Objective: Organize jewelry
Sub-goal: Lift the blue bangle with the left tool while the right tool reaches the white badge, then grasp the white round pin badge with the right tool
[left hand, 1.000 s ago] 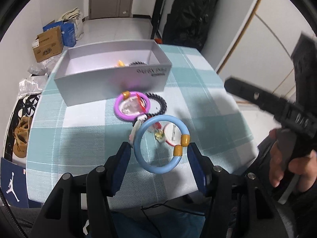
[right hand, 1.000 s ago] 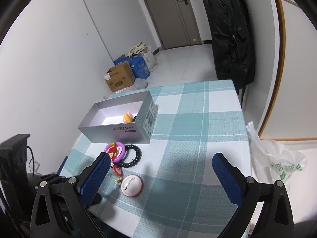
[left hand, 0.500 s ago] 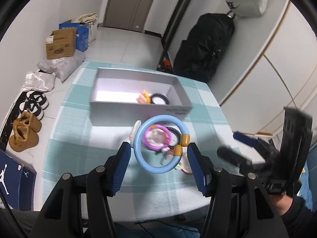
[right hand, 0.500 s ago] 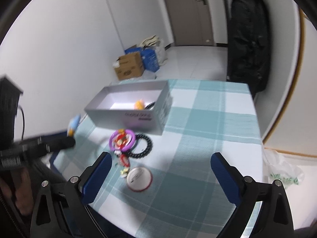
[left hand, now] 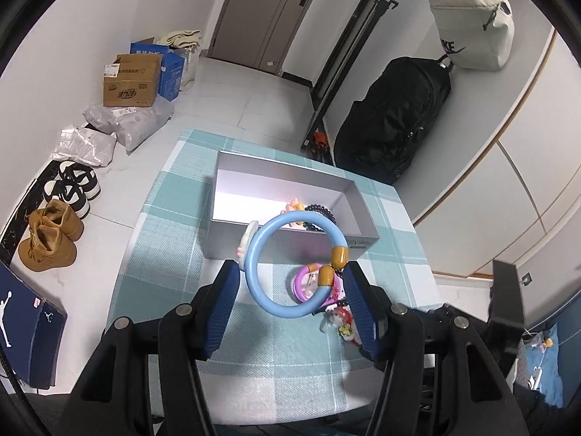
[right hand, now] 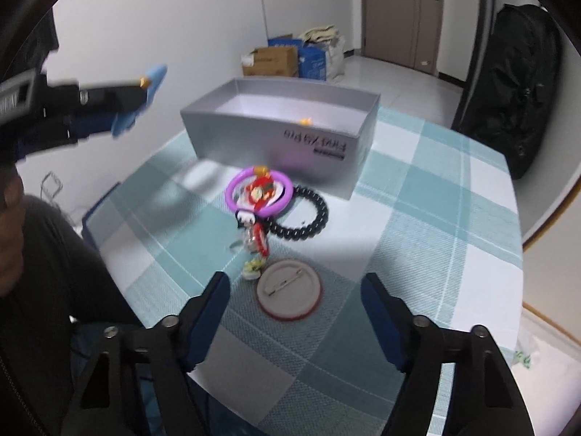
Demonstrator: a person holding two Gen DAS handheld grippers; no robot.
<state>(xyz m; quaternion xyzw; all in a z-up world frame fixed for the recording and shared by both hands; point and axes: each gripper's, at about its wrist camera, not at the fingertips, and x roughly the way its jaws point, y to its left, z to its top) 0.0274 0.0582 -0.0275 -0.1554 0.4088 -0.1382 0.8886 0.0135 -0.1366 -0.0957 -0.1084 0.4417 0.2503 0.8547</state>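
Note:
My left gripper [left hand: 290,290] is shut on a light blue bangle [left hand: 256,276] with two amber beads and holds it in the air near the front wall of the grey box [left hand: 283,250]. The bangle and left gripper also show in the right wrist view [right hand: 145,83], high at the left. The box [right hand: 283,141] holds a small orange piece and a black bead bracelet [left hand: 321,212]. My right gripper [right hand: 296,298] is open, just above a round white badge [right hand: 288,289]. On the cloth lie a purple bangle [right hand: 232,190], a black bead bracelet [right hand: 319,214] and a red charm [right hand: 259,238].
The table has a teal checked cloth [right hand: 435,236]. Beyond it are shoes [left hand: 51,239], cardboard boxes [left hand: 130,80] on the floor, and a black backpack [left hand: 392,120] near the far right corner. The person's leg [right hand: 54,261] is at the table's left edge.
My left gripper rose with the blue bangle and moved toward the box. My right gripper closed in and dropped toward the badge on the cloth.

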